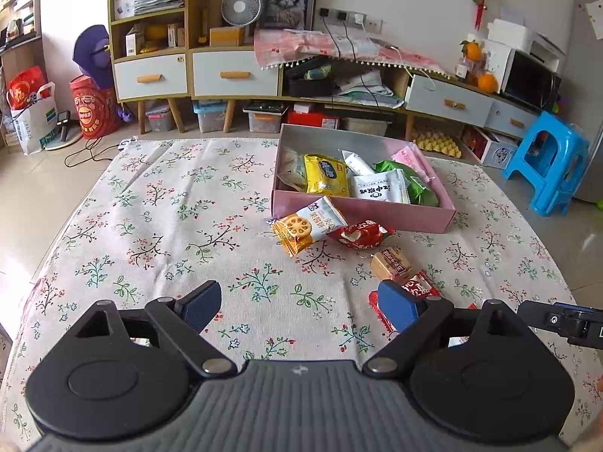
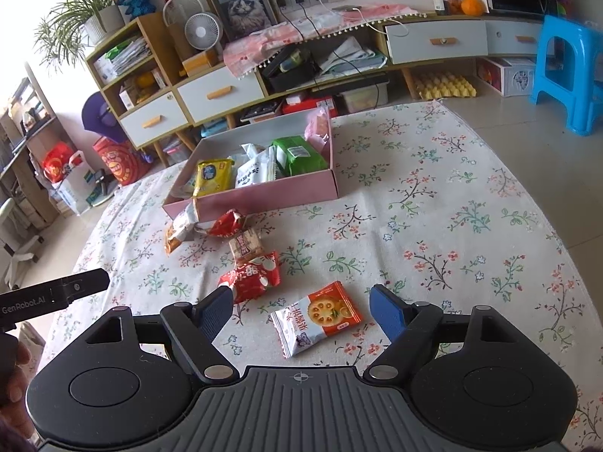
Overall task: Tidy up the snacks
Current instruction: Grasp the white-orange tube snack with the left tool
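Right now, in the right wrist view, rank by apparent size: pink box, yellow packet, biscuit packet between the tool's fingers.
1. pink box
2. biscuit packet, though nearness enlarges it
3. yellow packet

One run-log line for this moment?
left gripper: open, empty | right gripper: open, over biscuit packet | pink box: part filled | loose snacks on tablecloth

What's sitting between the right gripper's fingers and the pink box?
In the right wrist view: the right gripper is open over a biscuit pack. Beyond it lie a red packet, a brown packet and another red packet before the box.
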